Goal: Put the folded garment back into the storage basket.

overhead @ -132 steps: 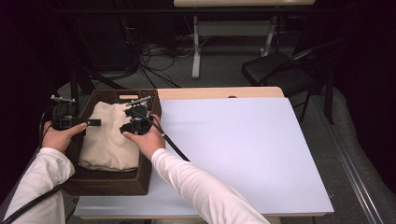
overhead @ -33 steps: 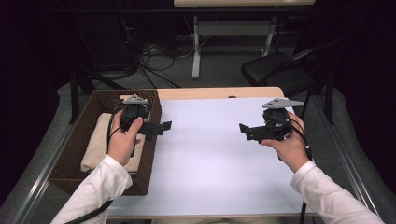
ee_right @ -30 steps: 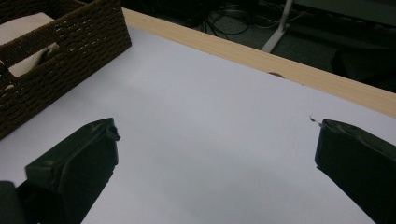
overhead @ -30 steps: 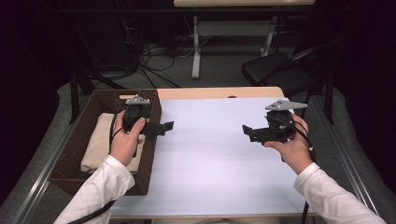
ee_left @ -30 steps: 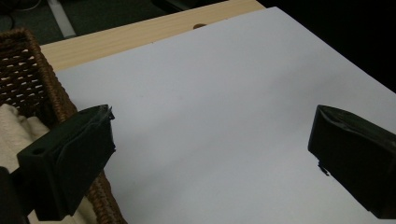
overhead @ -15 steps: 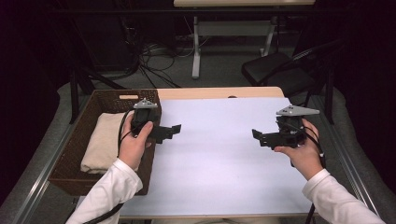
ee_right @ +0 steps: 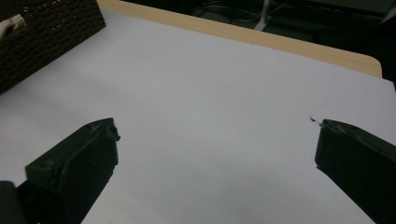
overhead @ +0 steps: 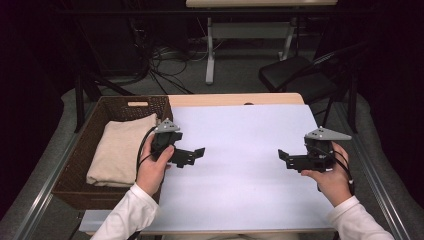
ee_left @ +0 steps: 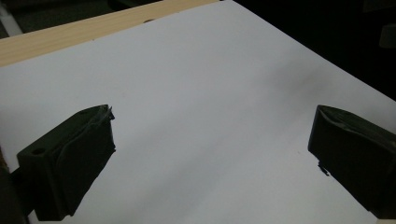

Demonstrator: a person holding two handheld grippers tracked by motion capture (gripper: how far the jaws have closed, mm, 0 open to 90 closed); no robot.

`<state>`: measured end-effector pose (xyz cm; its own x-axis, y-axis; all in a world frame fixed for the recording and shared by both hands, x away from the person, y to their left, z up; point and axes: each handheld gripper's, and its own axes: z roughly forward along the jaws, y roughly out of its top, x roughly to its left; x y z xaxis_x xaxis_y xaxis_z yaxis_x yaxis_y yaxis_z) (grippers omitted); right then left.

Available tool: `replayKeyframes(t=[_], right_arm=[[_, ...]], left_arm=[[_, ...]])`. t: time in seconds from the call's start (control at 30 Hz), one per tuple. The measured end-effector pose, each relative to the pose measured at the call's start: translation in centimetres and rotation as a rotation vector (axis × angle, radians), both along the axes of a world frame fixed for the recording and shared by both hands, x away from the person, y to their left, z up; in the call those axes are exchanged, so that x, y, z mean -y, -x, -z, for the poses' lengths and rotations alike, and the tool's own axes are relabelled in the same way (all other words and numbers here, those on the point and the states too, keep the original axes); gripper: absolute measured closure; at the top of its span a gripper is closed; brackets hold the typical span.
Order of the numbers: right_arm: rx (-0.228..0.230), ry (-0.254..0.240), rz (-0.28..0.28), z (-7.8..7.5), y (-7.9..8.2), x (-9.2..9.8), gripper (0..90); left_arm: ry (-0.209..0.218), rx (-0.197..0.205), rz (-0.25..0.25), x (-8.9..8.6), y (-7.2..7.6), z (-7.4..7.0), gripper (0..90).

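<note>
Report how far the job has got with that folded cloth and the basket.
Done, by the look of it: the folded beige cloth lies inside the brown wicker basket at the table's left. In hand: nothing; the left gripper and right gripper both hover open over the bare white tabletop, jaws wide apart in each gripper view. Left: nothing visible remains on the table to put away.

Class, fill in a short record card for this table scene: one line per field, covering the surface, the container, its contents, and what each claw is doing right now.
Surface: white rectangular sheet covering a light wooden table
Container: dark brown woven wicker basket at the table's left side
Contents: folded beige cloth lying inside the basket
Left claw: open, empty, held over the sheet just right of the basket
Right claw: open, empty, held over the sheet's right part
Facing: the two claws point toward each other
</note>
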<state>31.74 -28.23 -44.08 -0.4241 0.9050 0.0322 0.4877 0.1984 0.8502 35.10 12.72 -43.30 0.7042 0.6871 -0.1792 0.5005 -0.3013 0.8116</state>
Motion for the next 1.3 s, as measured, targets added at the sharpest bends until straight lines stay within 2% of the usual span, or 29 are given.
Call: replayKeyframes(t=[0.2,0.43,0.6,0.7,0.8,0.97,1.13,1.3], right_arm=[[-0.009,-0.025,0.035,2.1,1.0,1.4,0.0],[-0.009,-0.009,0.067,4.0,2.1,2.6,0.0],[0.01,0.012,0.093,5.3,2.6,3.5,0.0],[0.008,0.036,0.096,6.0,2.7,4.0,0.0],[-0.001,0.032,0.113,6.5,2.9,4.4,0.0],[0.0,0.041,0.128,7.5,3.0,4.9,0.0],[-0.018,0.046,0.132,8.3,2.8,5.2,0.0],[-0.02,0.047,0.127,8.8,2.9,5.4,0.0]], left_arm=[[0.03,-0.014,0.002,0.4,0.5,1.7,0.3],[0.034,-0.008,0.024,1.0,1.0,3.8,0.3],[0.034,-0.018,0.03,1.2,1.4,5.4,0.3],[0.032,-0.013,0.029,1.1,1.6,6.2,0.3],[0.036,-0.015,0.027,0.9,1.9,7.0,0.3],[0.03,-0.006,0.027,0.8,2.0,8.0,0.3],[0.021,0.003,0.044,0.7,2.0,8.8,0.3],[0.026,-0.009,0.034,0.9,2.0,9.4,0.3]])
